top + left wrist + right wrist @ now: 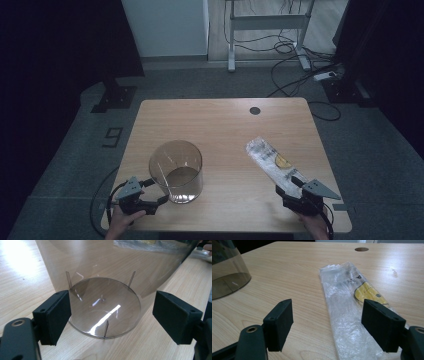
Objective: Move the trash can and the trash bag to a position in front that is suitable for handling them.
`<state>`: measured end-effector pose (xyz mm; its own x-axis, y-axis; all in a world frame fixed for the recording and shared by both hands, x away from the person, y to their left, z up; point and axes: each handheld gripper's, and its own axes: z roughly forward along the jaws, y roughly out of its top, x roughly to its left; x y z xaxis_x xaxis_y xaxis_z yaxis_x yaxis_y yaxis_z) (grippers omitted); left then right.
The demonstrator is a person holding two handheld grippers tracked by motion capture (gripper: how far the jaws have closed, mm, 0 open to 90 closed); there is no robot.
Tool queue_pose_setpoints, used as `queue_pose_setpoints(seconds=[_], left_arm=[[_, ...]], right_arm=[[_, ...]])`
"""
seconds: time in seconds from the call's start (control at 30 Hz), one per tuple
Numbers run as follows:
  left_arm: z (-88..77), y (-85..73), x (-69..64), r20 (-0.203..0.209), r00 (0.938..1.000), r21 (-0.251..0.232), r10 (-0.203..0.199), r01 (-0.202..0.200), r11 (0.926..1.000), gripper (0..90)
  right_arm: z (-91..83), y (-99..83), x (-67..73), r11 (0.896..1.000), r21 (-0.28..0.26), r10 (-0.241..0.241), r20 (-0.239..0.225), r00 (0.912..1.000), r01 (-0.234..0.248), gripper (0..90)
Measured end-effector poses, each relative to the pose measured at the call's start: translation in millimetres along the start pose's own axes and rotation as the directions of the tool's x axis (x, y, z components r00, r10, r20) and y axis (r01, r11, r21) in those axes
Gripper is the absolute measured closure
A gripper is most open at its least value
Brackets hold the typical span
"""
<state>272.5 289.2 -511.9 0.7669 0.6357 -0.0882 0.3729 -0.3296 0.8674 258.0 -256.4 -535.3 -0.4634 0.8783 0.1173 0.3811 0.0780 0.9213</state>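
A smoky clear plastic cylinder (176, 170) stands upright on the wooden table (220, 125), near its front left. My left gripper (157, 191) is open at the cylinder's base. In the left gripper view, the gripper (112, 315) has a pad on each side of the cylinder (105, 305), neither pressing it. A long clear plastic bag (272, 162) with a yellow label lies flat at the front right. My right gripper (289, 186) is open at the bag's near end. In the right gripper view, the gripper (329, 322) straddles the bag (347, 302), which runs away from it.
A round cable hole (255, 110) sits near the table's far edge. Beyond the table stand a desk frame (267, 22) and loose cables (295, 75) on the floor. A "9" mark (113, 136) is on the floor at the left. Bare wood lies between cylinder and bag.
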Motion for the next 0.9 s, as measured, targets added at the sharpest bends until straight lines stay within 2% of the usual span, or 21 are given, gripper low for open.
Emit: queue_pose_setpoints(seconds=[0.3, 0.43, 0.67, 0.9], left_arm=[[23.0, 12.5, -1.8, 0.028, 0.9996, 0.014, 0.004, -0.005, 0.9999, 15.6], [36.7, 20.1, -1.5, 0.071, 0.9974, 0.002, -0.011, 0.011, 0.9999, 15.9], [58.5, 34.4, -6.9, 0.107, 0.9942, 0.022, 0.012, -0.014, 0.9997, 16.1], [77.7, 47.7, -18.7, 0.152, 0.9877, 0.014, 0.033, -0.036, 0.9993, 17.0]], right_arm=[[-3.3, 1.1, -2.1, 1.0, -0.012, 0.015, -0.007, 0.9999, -0.015, 25.7], [-5.5, 2.4, -3.0, 0.999, -0.023, 0.035, -0.023, 0.9991, -0.035, 25.8], [-7.9, 3.6, -4.9, 0.998, -0.031, 0.05, -0.028, 0.9984, -0.051, 25.9], [-7.5, 4.0, -5.3, 0.997, -0.032, 0.062, -0.047, 0.997, -0.063, 26.0]])
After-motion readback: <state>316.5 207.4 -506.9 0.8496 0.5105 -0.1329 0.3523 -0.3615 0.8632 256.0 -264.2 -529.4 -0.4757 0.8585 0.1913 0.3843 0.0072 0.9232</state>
